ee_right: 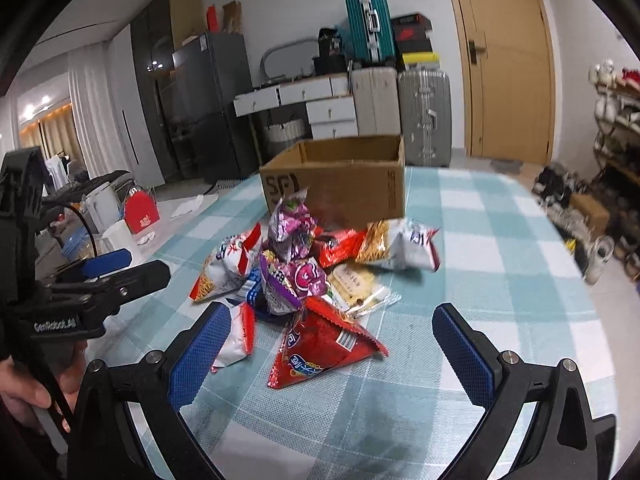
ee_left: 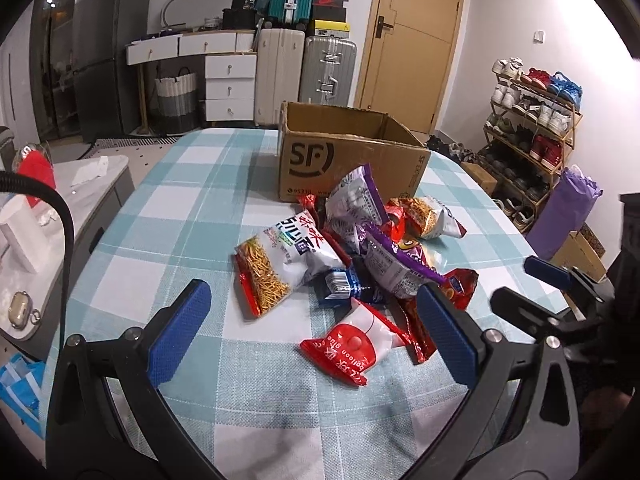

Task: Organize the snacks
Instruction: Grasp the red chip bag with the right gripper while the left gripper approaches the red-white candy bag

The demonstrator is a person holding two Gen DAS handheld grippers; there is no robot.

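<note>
Snack pile [ee_left: 352, 264]: on checked counter [ee_left: 200, 216], just before open cardboard box [ee_left: 352, 156]. Left claw [ee_left: 316, 332], right claw [ee_right: 332, 344]: spread, empty. Best pinching nearest red packet [ee_right: 320, 348] by edge.

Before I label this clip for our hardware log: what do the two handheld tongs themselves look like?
Both are black, angular frames with silver bolts and blue textured pads on the fingers. The left tongs trail a black cable. In the right wrist view, their body carries white "GenRobot.AI" lettering, gripped by a bare hand. The right tongs match them.
</note>
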